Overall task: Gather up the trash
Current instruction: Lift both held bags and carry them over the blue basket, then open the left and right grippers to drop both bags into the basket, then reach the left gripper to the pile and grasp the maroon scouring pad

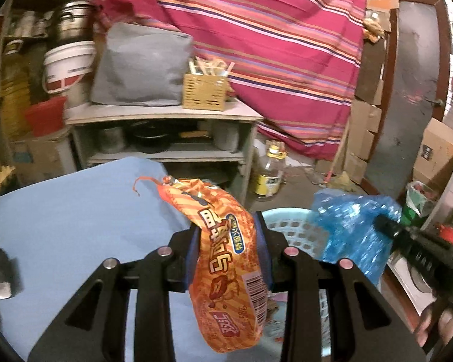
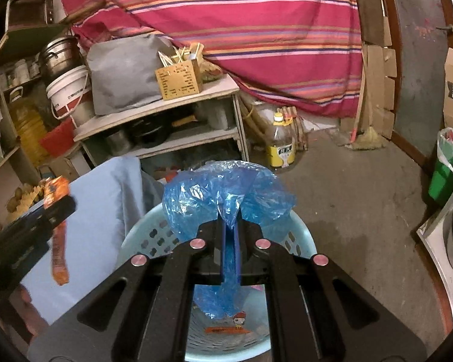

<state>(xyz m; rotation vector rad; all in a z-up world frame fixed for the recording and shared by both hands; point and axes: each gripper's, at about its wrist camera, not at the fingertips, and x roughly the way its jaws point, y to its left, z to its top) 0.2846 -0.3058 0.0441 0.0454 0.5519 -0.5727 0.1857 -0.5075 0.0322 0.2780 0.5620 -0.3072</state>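
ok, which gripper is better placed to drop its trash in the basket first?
Right. The right gripper holds its blue plastic bag directly over the light blue basket. The left gripper, with the orange snack wrapper, is mostly above the blue cloth.

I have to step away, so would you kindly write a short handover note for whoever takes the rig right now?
Left tongs: shut on the orange snack wrapper, at the edge of the blue-covered table.
Right tongs: shut on the blue plastic bag, directly over the light blue basket.
Done: both pieces picked up; some wrappers already lie in the basket.
Left: drop the bag, then bring the wrapper over the basket and release.
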